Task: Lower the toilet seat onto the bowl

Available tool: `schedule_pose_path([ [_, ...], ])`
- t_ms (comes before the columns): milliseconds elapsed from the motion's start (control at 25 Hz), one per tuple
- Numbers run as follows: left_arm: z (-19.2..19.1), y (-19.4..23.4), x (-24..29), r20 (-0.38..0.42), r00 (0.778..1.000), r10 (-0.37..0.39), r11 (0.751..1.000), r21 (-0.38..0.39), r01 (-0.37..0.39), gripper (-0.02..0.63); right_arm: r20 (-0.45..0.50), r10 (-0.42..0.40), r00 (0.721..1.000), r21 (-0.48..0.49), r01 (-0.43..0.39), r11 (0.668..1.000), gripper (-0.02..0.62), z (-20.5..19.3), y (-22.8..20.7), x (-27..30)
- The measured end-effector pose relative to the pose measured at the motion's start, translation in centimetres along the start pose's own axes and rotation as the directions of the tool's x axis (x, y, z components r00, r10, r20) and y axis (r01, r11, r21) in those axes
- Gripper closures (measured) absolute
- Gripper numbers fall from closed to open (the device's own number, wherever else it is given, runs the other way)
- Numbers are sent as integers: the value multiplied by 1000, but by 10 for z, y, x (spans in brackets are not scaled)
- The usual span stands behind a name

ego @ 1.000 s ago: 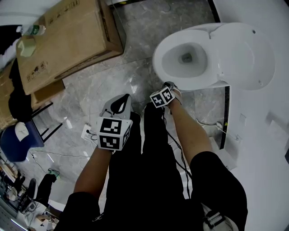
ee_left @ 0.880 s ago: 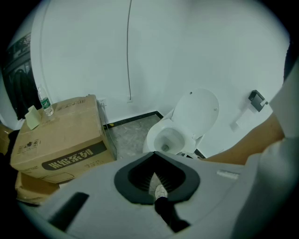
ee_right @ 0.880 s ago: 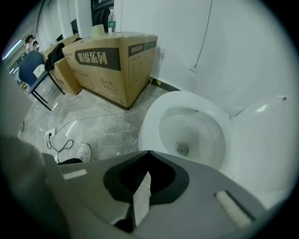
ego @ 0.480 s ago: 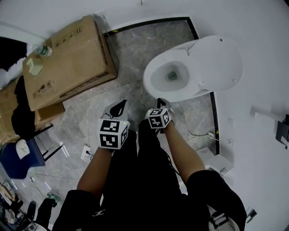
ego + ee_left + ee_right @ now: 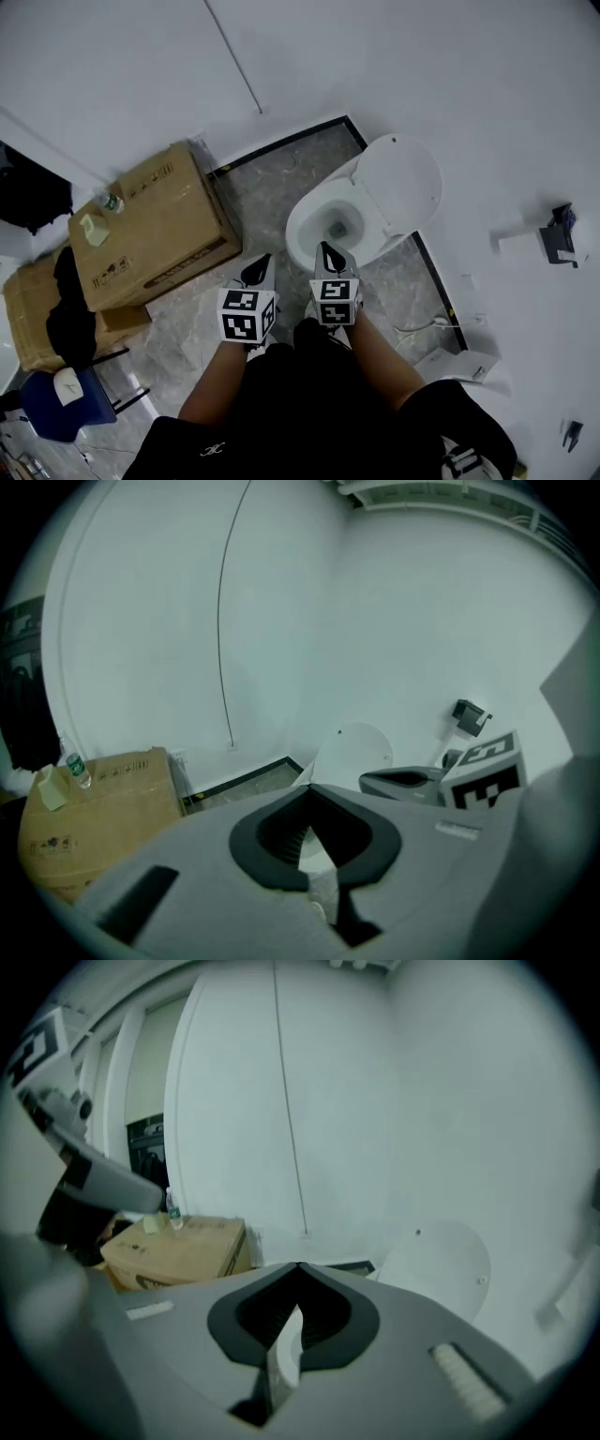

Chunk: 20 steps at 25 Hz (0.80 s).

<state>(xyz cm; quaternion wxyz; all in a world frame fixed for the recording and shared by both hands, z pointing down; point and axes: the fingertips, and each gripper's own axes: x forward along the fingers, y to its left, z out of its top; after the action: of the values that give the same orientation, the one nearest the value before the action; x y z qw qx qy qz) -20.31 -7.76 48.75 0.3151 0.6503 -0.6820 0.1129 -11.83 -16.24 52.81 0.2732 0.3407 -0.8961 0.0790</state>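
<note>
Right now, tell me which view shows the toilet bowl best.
The head view: it looks down into the open toilet bowl. Both gripper views show mainly the raised lid beyond their jaws.

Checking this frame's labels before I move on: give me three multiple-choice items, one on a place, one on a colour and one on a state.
1. In the head view, where is the box from the toilet?
A) right of it
B) left of it
C) on top of it

2. What colour is the toilet?
A) black
B) blue
C) white

3. How does the toilet's lid stand?
A) raised, with the bowl open
B) shut over the bowl
C) off the toilet, lying flat

Answers:
1 B: the box sits at the toilet's left in the head view.
2 C: the lid and bowl are both white.
3 A: the lid stands up behind the bowl, and the bowl's inside shows.
</note>
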Motion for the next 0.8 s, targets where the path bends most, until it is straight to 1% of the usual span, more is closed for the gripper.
schedule_pose_path([
  [80, 21, -11, -8, 40, 999, -12, 1000, 21, 12, 597, 99, -22, 995, 50, 17, 999, 588, 45, -9, -23],
  [160, 45, -21, -16, 88, 996, -23, 998, 52, 18, 597, 190, -38, 981, 84, 22, 996, 588, 86, -16, -42],
  [320, 91, -36, -36, 178, 983, -41, 994, 111, 21, 597, 326, -29, 945, 98, -4, 995, 588, 154, -16, -81],
  [400, 110, -42, -47, 216, 975, -51, 991, 131, 22, 597, 378, -19, 926, 90, -16, 996, 588, 179, -11, -101],
  [480, 124, -47, -56, 249, 967, -57, 990, 140, 22, 597, 406, -13, 914, 75, -19, 997, 589, 195, -7, -115],
  [600, 135, -52, -61, 274, 960, -61, 990, 142, 22, 597, 414, -2, 910, 65, -27, 998, 589, 201, -2, -122],
  [720, 135, -54, -62, 271, 961, -64, 988, 152, 23, 597, 410, 7, 912, 69, -38, 997, 589, 198, 4, -124],
  [800, 130, -54, -64, 264, 962, -67, 988, 154, 26, 597, 402, 3, 915, 62, -31, 998, 589, 193, 7, -124],
])
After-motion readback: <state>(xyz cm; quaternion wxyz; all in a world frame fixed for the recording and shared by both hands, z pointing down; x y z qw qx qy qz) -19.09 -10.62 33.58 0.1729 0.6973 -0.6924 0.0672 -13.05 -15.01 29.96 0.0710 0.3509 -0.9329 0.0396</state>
